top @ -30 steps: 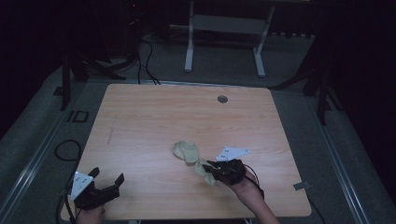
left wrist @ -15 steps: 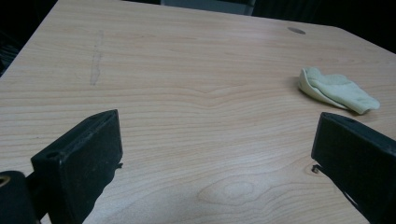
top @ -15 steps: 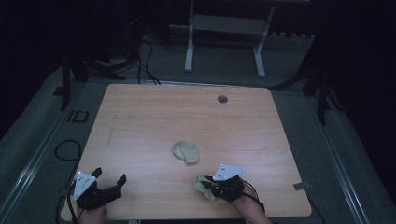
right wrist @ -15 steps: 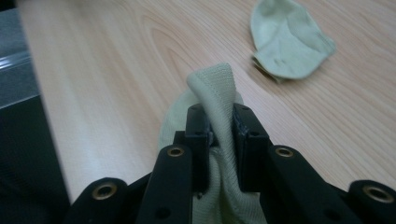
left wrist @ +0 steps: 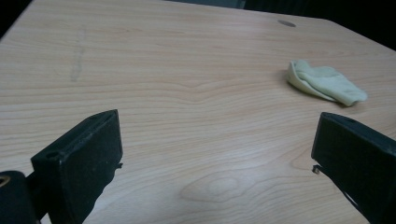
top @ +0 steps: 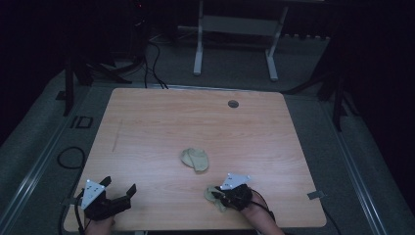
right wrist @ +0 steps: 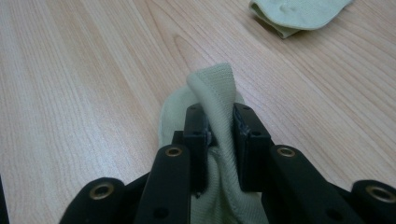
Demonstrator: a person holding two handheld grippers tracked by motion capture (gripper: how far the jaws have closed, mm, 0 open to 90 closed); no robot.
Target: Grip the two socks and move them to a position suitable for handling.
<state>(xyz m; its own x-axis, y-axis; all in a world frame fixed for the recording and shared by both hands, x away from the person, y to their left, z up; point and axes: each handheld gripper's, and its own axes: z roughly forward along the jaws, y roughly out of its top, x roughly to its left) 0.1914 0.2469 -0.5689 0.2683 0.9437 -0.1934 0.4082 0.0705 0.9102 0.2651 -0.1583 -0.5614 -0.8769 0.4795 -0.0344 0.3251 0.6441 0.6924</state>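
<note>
I've got the right gripper (top: 219,197) down low near the front edge of the wooden table (top: 161,122), its 2 jaws pinching a pale green sock (right wrist: 212,100); in the right gripper view the knit fabric bunches up between the pads and folds over above them, while the rest of that sock lies on the wood under the jaws. From the high view the held sock (top: 213,196) pokes out to the left of the gripper, touching the tabletop. The second sock (top: 195,159), same pale green, lies folded flat on the table, just beyond the held sock and a little to its left, apart from it; I see it too in the right gripper view (right wrist: 299,14), beyond the held one. My left gripper (top: 121,196) sits well apart to the left of the held sock, near the table's front left corner, jaws spread wide with only bare wood between them; its view has the folded sock (left wrist: 324,83) lying farther off to the right.
</note>
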